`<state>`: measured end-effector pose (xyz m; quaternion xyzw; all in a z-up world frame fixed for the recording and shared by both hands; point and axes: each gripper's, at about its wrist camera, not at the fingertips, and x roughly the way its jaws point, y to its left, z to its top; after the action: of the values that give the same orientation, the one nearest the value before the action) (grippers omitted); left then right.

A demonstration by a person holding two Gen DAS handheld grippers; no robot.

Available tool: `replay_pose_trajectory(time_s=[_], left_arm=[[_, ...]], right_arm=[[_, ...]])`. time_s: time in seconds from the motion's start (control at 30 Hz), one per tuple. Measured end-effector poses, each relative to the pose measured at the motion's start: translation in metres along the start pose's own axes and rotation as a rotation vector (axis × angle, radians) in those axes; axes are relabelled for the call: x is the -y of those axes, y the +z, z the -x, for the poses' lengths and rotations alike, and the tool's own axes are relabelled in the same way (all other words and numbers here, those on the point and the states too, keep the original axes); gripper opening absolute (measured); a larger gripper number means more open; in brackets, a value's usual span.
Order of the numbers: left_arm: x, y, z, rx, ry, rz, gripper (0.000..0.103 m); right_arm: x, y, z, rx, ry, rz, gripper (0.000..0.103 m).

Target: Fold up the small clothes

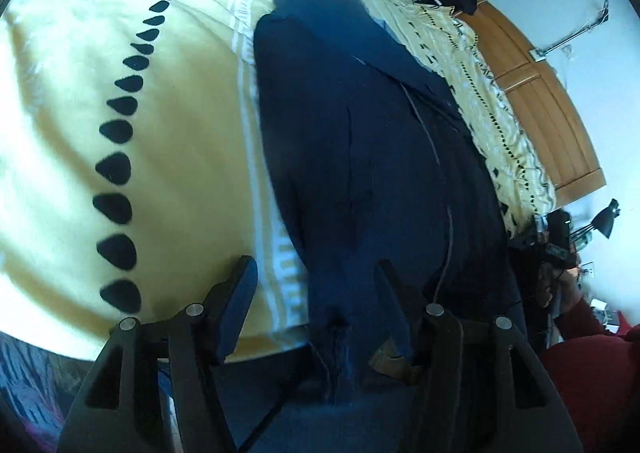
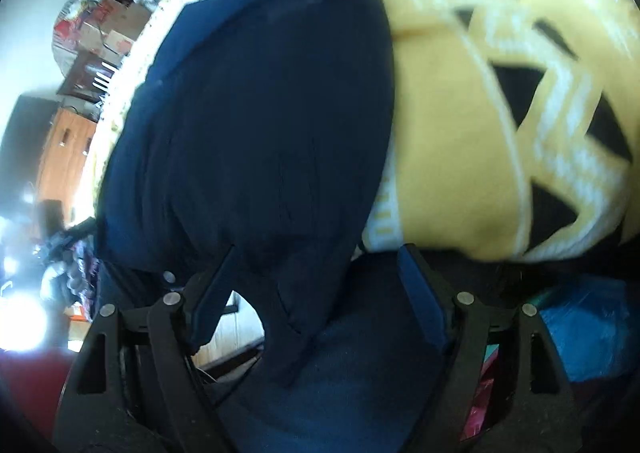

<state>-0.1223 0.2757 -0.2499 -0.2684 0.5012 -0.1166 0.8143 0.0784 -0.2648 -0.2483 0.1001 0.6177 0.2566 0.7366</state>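
- No basket or box in either view — just a navy garment lying long across a yellow blanket with black teardrop marks.
- In the right wrist view the garment fills the middle, its near edge drooping off the blanket between the fingers; the picture is blurred and I cannot make out what kind of garment it is.
- Far right in the left wrist view: a wooden panel and a dark heap, too small to read.
- A red sleeve is cut off at the right edge.
- Left gripper: fingers wide apart, the right one over the garment's near end; touching or not, I cannot tell.
- Right gripper: fingers spread, cloth hanging between them — not pinched.
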Motion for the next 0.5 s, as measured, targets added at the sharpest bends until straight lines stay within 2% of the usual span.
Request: replay_pose_trajectory(time_s=[0.1, 0.3, 0.43, 0.5], left_arm=[[0.000, 0.000, -0.003, -0.007, -0.005, -0.001, 0.062], [0.006, -0.001, -0.005, -0.063, 0.019, -0.050, 0.063], [0.004, -0.007, -0.004, -0.063, 0.025, -0.048, 0.063], [0.004, -0.008, -0.005, -0.067, 0.028, -0.046, 0.062]], right_arm=[[-0.004, -0.002, -0.011, -0.028, -0.035, 0.024, 0.081], [-0.017, -0.009, -0.024, -0.090, 0.009, 0.059, 0.081], [-0.030, -0.019, -0.031, -0.135, 0.015, 0.102, 0.081], [-0.031, -0.022, -0.029, -0.143, 0.017, 0.113, 0.074]])
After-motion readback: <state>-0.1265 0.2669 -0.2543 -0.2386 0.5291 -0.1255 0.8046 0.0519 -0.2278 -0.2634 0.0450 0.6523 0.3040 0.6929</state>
